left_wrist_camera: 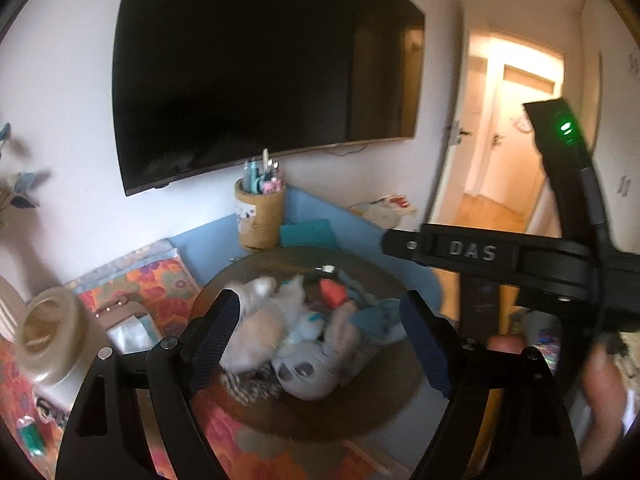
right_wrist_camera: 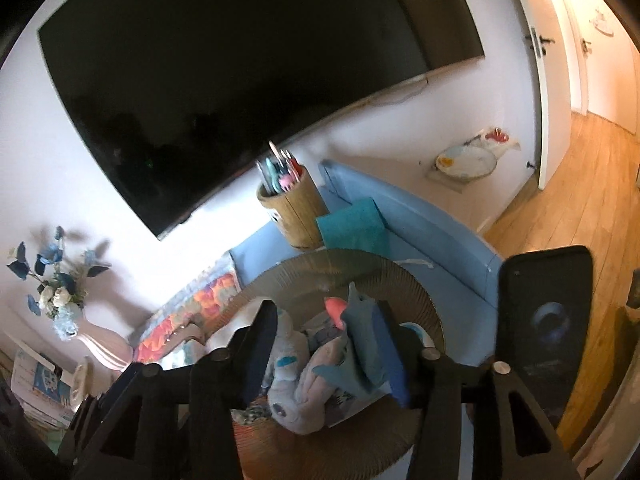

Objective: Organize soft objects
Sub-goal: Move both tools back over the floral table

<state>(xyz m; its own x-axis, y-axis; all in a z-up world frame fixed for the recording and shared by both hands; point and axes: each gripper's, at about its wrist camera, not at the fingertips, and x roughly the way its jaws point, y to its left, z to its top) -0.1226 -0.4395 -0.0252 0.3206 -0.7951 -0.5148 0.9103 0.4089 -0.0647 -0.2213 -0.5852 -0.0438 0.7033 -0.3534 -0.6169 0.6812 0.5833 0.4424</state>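
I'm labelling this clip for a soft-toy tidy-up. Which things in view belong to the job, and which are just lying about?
Part of the job:
- pile of plush toys
- round woven tray under them
- left gripper, open
- right gripper, open over the pile

Just lying about:
- pen holder
- teal box
- wall TV
- flower vase
- tape roll

One basket (left_wrist_camera: 392, 408), several soft toys (left_wrist_camera: 304, 368)
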